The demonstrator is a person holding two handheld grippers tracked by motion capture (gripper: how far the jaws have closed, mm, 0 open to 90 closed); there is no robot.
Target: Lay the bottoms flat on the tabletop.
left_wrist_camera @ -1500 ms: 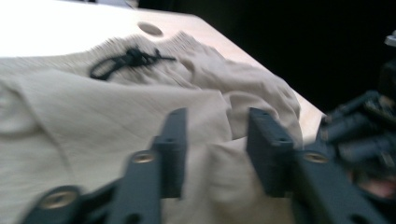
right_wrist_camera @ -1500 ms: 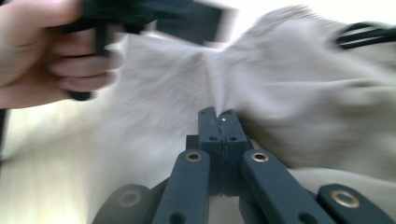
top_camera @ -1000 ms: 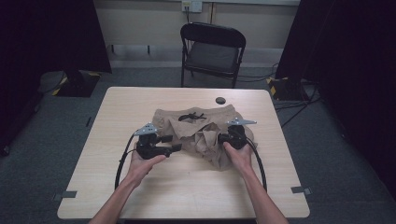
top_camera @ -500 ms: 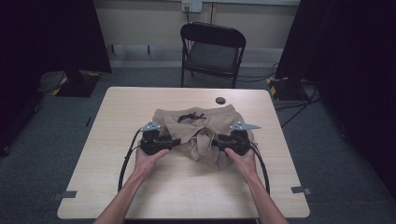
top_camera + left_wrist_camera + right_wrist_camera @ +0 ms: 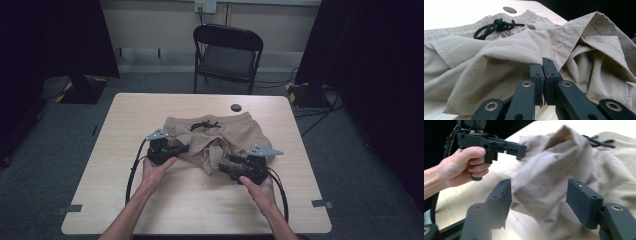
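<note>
Two grippers at khaki shorts [image 5: 215, 137] mid-table [image 5: 200, 210]: left gripper [image 5: 542, 67] just clamped on leg hem, right gripper [image 5: 539, 195] just spreading, nothing pinched. Folding barely begun, shorts bunched.

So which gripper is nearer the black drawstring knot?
Left. The left gripper grips the shorts just below the drawstring knot; the right gripper sits open at the hem, farther off.

shorts [image 5: 554, 177]: blurred, cut off right | hem inside left claw [image 5: 542, 75]: hidden
</note>
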